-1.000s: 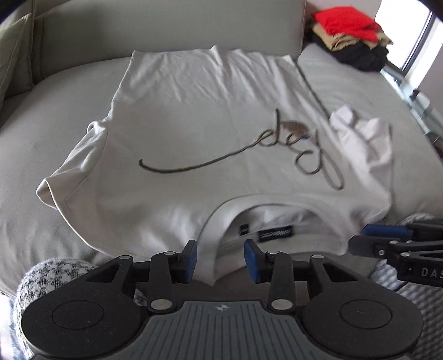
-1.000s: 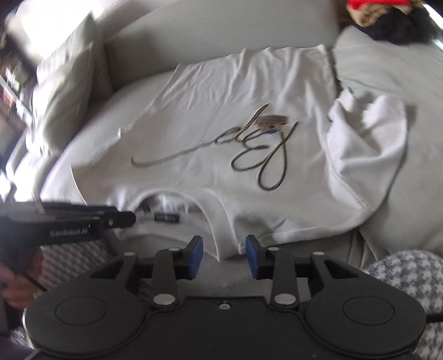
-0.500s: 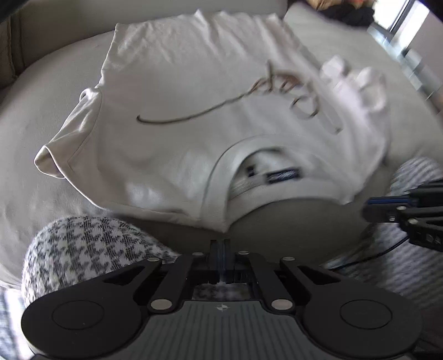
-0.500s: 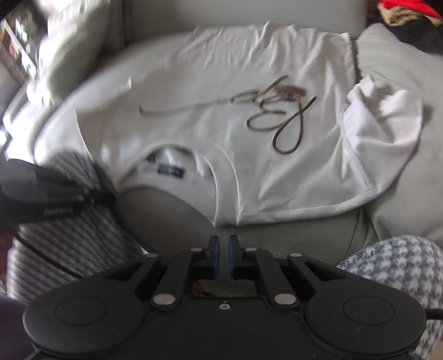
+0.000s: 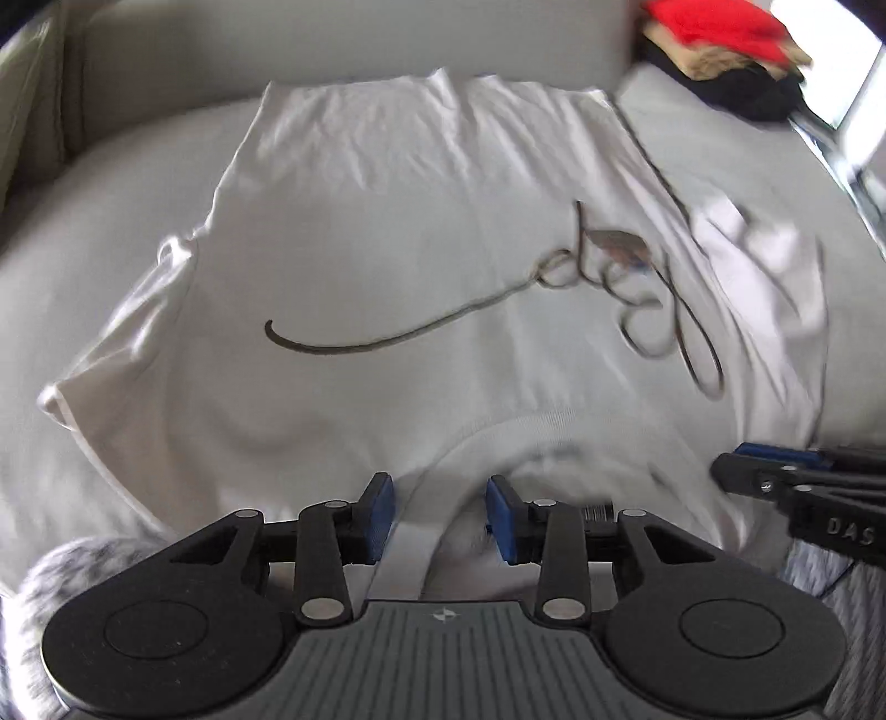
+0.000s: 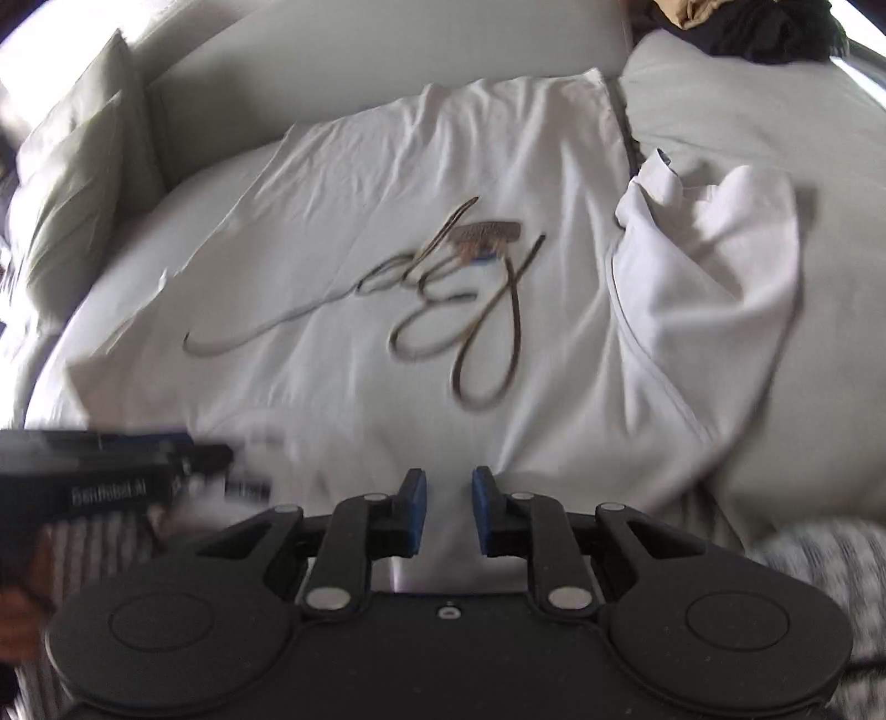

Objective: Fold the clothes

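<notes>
while both tools sit low at the near edge of the sofa, the left gripper (image 5: 440, 518) has its blue-padded jaws spread wide, and the collar band (image 5: 437, 471) of the white t-shirt (image 5: 387, 232) runs up between them with no pad pressing it. the right gripper (image 6: 448, 512) is likewise released, its pads apart with white cloth from the near shoulder edge of the shirt lying in the gap, clamped by neither finger. in the left wrist view the right gripper shows at the near right, its tips over the shirt's shoulder; in the right wrist view the left gripper (image 6: 221, 451) reaches in from the near left beside the blurred neck label (image 6: 246, 490). the t-shirt lies spread flat, front up, on the grey sofa seat (image 5: 736, 155), collar nearest and hem farthest, touching the backrest. a thin cursive script print (image 6: 443, 310) crosses its chest. the right-hand sleeve (image 6: 714, 266) is folded and rumpled, lying on the seat cushion beside the body of the shirt; the left-hand sleeve (image 5: 111, 343) lies flatter. a grey pillow (image 6: 72, 188) stands at the far left, and a pile of red, tan and black clothes (image 5: 725, 50) sits at the far right corner.
</notes>
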`<state>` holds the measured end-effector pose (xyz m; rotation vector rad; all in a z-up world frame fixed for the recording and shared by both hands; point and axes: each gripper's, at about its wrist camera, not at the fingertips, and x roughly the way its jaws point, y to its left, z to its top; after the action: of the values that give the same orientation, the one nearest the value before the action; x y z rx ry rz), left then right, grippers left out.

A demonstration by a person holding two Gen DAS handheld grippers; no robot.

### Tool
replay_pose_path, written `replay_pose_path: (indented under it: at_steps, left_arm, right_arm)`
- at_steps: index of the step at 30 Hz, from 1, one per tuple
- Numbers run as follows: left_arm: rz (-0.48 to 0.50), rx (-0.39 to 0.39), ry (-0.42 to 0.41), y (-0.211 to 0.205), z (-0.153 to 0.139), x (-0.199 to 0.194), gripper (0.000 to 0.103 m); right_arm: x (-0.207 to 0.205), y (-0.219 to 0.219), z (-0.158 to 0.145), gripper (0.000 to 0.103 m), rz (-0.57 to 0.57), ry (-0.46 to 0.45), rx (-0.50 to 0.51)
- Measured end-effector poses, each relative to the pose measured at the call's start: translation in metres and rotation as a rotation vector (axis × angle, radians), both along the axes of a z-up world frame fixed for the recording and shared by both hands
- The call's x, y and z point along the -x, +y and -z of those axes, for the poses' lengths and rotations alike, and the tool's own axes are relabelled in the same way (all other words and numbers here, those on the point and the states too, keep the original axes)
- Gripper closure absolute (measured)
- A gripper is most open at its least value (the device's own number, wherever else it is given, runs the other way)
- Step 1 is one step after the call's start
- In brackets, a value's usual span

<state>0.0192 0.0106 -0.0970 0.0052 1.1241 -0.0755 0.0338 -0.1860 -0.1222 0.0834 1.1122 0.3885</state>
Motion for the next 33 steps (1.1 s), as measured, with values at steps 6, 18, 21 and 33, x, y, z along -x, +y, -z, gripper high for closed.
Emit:
replay_pose_path:
  at_steps: [6,18,21,33]
  left_arm:
    - [0.035,0.102,0.025,0.001,-0.02,0.015,0.07]
    - [-0.032,0.111,-0.078,-0.018,-0.033,-0.016,0.061]
    - [-0.04,0.11,-0.082,-0.025,-0.032,-0.023,0.061]
    - [-0.078,0.062,-0.079,-0.038,-0.028,-0.016,0.06]
  right_arm:
    - [0.004,-0.049,-0.028,0.076,0.13,-0.009,-0.15]
    - [-0.072,-0.169,-0.013,0.058,0.507,-0.203,-0.263]
    - [-0.091,-0.177,0.003,0.07,0.46,-0.206,-0.279]
    - [-0.118,-0.165,0.006,0.101,0.261,-0.238,-0.277]
